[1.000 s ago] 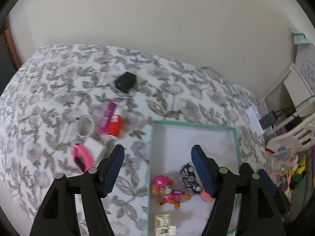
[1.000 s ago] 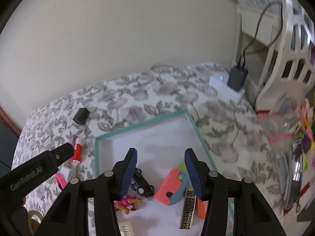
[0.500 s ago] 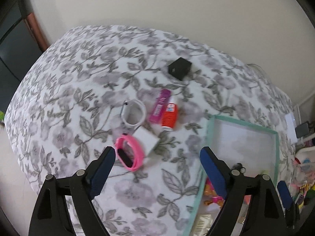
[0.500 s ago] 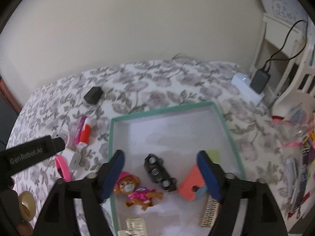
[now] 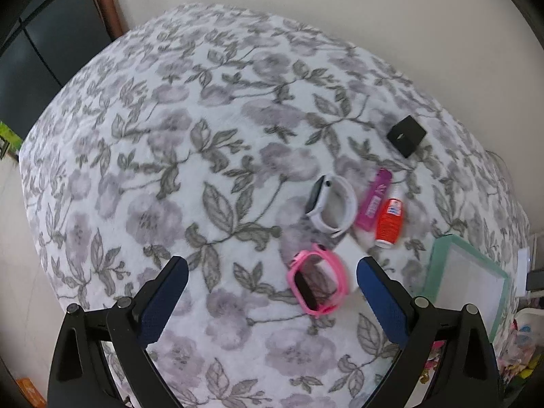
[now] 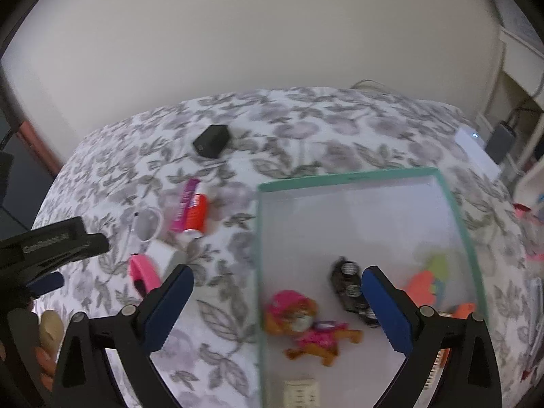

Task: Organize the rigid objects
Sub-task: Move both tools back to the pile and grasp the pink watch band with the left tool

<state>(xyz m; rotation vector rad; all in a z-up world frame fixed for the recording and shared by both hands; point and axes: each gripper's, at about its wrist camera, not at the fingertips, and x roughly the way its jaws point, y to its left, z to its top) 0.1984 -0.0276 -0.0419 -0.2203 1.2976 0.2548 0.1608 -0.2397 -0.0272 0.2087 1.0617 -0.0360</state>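
In the left wrist view my left gripper (image 5: 272,292) hangs over the floral bedspread, jaws opening, nothing between them. Just beyond its right finger a pink watch (image 5: 318,282) leans on a small white box (image 5: 350,253). Farther back lie a white watch (image 5: 335,204), a purple tube (image 5: 374,200), an orange bottle (image 5: 389,219) and a black cube (image 5: 406,134). My right gripper (image 6: 277,302) straddles the left wall of the green-rimmed tray (image 6: 346,176), jaws opening and empty. Inside the tray lie a pink toy pup (image 6: 306,326), a black toy car (image 6: 353,292) and orange pieces (image 6: 421,285).
The bed drops off at the left toward a dark door (image 5: 37,51). A white device (image 6: 476,146) with a charger sits at the bed's far right corner by white furniture. A hand (image 6: 47,333) holds the other tool at the left edge of the right wrist view.
Both pairs of jaws have spread wider. The left gripper swung left, away from the tray, to the loose items by the pink watch. The right gripper shifted left to the tray's left wall.
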